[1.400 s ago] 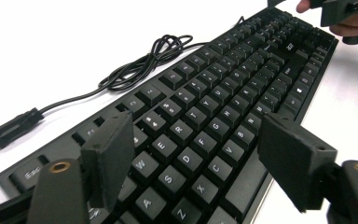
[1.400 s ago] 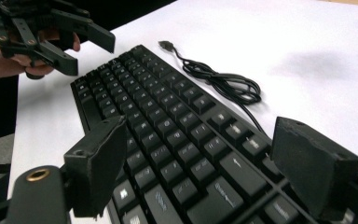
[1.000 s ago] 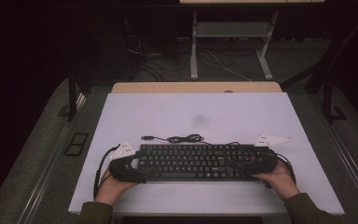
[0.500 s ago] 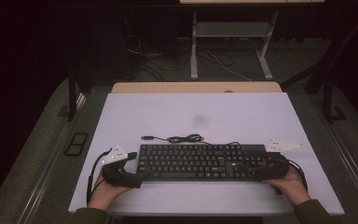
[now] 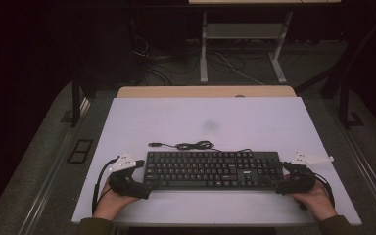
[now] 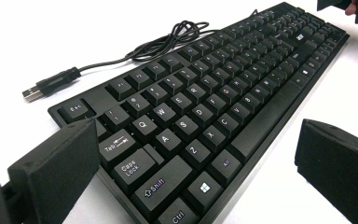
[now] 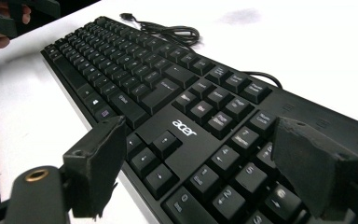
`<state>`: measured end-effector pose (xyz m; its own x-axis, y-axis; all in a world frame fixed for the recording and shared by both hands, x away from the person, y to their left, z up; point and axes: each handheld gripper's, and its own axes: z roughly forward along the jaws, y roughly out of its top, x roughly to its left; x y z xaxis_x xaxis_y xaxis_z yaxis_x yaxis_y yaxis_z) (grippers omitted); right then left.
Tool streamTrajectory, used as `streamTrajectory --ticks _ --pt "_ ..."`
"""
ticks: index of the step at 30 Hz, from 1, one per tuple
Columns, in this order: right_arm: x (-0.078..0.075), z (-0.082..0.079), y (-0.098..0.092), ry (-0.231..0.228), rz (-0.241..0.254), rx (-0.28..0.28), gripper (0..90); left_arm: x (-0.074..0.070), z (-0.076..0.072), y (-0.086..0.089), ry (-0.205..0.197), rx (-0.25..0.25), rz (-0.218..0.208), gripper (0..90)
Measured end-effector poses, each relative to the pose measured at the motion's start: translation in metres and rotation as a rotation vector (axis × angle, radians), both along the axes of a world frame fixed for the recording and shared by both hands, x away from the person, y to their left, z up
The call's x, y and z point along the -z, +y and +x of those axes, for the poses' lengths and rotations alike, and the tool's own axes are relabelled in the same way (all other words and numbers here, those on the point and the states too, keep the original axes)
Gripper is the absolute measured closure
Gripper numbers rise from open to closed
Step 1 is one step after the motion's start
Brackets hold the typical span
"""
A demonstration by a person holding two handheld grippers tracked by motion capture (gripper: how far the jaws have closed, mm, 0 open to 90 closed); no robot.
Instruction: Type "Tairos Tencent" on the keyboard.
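The keyboard (image 5: pixel 213 170) now lies flat near the bench's (image 5: pixel 254 122) front edge. The left gripper (image 5: pixel 138 172) has just opened wide and let go; the right gripper (image 5: pixel 285 177), also open, has drawn back. Placement looks finished.

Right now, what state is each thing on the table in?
Acer keyboard: flat on the table, keys up, not held.
USB cable: bunched behind the keyboard, plug unplugged on the table.
Left hand-held gripper: jaws just opened, standing wide at the keyboard's left end.
Right hand-held gripper: open at the keyboard's right end.
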<state>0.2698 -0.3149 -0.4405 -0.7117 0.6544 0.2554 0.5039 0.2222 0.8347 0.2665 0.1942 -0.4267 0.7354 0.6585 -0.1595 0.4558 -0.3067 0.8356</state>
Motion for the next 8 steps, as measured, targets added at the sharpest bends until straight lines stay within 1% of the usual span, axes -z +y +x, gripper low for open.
streamTrajectory --ticks 4,6,8 --pt "-0.0007 -0.0011 -0.001 -0.004 0.002 0.006 17.7 -0.0001 0.0003 -0.0006 -0.004 0.003 0.005 0.0" --pt "-0.0009 -0.0015 -0.0007 -0.005 -0.006 0.002 17.7 0.0003 0.0007 -0.0008 -0.003 0.004 0.003 0.0" --pt "-0.0009 -0.0017 -0.0007 -0.011 -0.005 0.005 17.7 0.0009 0.0011 -0.0015 -0.003 0.002 0.0 0.0"
